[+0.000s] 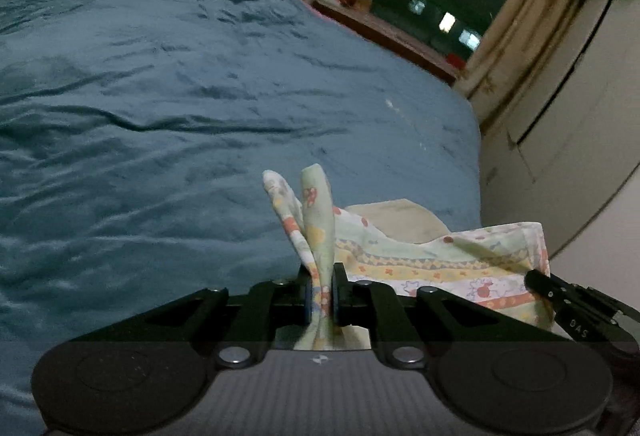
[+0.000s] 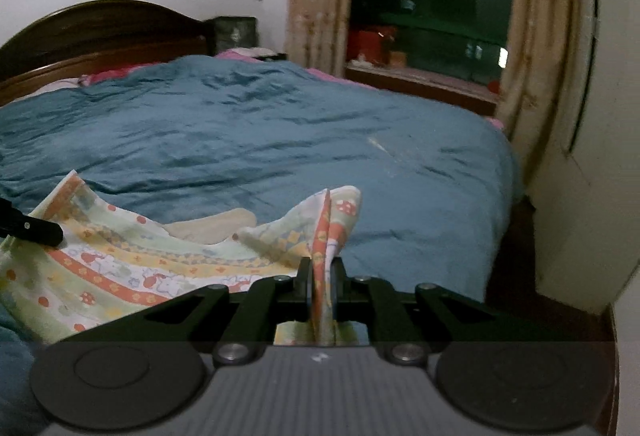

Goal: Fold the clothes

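A pale patterned cloth [image 1: 440,264] with orange and yellow stripes and cartoon prints hangs stretched between both grippers above the teal bed cover [image 1: 180,107]. My left gripper [image 1: 321,276] is shut on one pinched corner, which sticks up past the fingertips. The right gripper [image 1: 538,282] shows at the far right of the left wrist view, clamped on the other corner. In the right wrist view my right gripper [image 2: 321,268] is shut on a folded corner of the cloth [image 2: 140,268], and the left gripper [image 2: 44,232] grips it at the left edge.
A beige cloth [image 2: 208,226] lies on the teal bed cover [image 2: 260,127] beyond the held cloth. A dark wooden headboard [image 2: 92,31] stands at the back left. A dark window [image 2: 432,3] with beige curtains is behind the bed. A white cabinet [image 2: 580,175] stands right of the bed.
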A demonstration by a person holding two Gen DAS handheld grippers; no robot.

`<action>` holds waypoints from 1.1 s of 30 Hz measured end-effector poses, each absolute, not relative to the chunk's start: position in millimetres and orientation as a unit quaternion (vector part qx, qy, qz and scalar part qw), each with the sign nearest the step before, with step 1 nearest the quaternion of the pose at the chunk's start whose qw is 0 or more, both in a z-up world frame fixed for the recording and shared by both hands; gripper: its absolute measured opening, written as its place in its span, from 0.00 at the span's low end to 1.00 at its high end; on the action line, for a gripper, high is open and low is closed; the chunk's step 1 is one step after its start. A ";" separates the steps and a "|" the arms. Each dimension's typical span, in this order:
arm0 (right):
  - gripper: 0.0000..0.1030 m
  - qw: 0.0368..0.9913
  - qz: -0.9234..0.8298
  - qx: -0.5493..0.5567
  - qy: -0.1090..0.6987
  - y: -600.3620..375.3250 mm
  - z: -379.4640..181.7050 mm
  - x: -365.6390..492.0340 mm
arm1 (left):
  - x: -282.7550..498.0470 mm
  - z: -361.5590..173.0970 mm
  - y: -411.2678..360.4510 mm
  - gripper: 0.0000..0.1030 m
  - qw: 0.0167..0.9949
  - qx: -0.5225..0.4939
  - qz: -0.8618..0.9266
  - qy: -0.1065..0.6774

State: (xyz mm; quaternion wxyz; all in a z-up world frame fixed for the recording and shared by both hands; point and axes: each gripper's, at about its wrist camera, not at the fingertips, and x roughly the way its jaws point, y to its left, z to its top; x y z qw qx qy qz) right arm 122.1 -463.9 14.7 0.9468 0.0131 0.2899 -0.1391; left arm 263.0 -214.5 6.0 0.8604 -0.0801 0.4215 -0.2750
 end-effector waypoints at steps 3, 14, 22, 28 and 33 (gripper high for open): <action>0.08 0.938 -0.152 0.022 0.310 -477.0 -5.2 121.5 | 267.8 -13.8 -227.6 0.11 0.853 -0.062 -0.271 0.441; 0.23 0.916 -0.181 0.024 0.356 -474.1 -49.2 117.7 | 269.9 -46.0 -204.4 0.44 0.859 -0.012 -0.215 0.464; 0.34 0.920 -0.127 0.040 0.368 -441.8 -53.9 118.3 | 260.5 -46.8 -190.2 0.51 0.857 0.005 -0.203 0.473; 0.41 0.919 -0.095 0.045 0.380 -408.8 -57.7 118.3 | 249.3 -41.5 -194.3 0.54 0.857 0.018 -0.216 0.468; 0.42 0.918 -0.057 0.026 0.391 -379.0 -60.0 117.0 | 237.1 -46.4 -195.6 0.54 0.853 0.045 -0.216 0.474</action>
